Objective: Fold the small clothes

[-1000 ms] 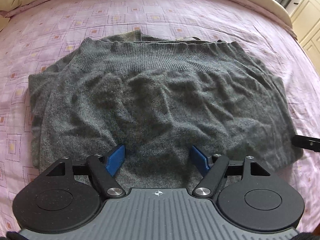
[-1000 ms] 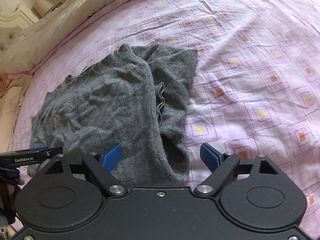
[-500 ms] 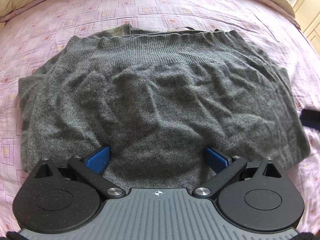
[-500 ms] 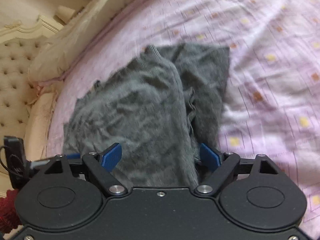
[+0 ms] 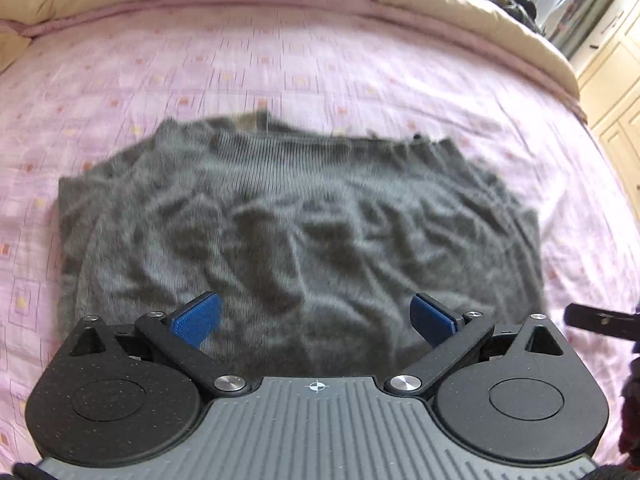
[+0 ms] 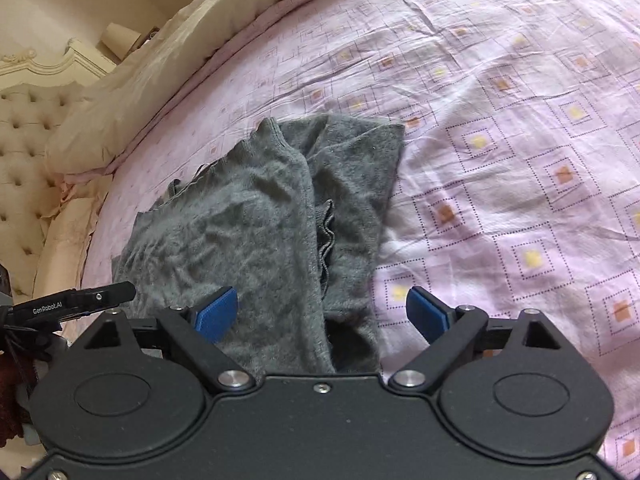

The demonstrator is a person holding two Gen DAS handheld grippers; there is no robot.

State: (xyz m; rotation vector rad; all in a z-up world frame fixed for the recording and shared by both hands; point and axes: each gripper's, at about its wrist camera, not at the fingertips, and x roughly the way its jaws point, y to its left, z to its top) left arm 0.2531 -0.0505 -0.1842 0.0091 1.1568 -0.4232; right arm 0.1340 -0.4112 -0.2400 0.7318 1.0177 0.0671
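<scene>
Grey fuzzy knit sweater (image 5: 300, 232) lies already doubled over on the pink patterned bedsheet (image 6: 520, 140), ribbed hem on top, wrinkly and soft. Both the left gripper (image 5: 314, 318) and right gripper (image 6: 322, 312) hang over its near edge with fingers spread wide, holding nothing. My guess: next is pinching that edge for another fold.

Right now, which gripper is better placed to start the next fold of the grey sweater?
Probably the right gripper: open, it straddles the grey sweater at its layered side edge. The left gripper, also open, faces flat middle fabric.
</scene>
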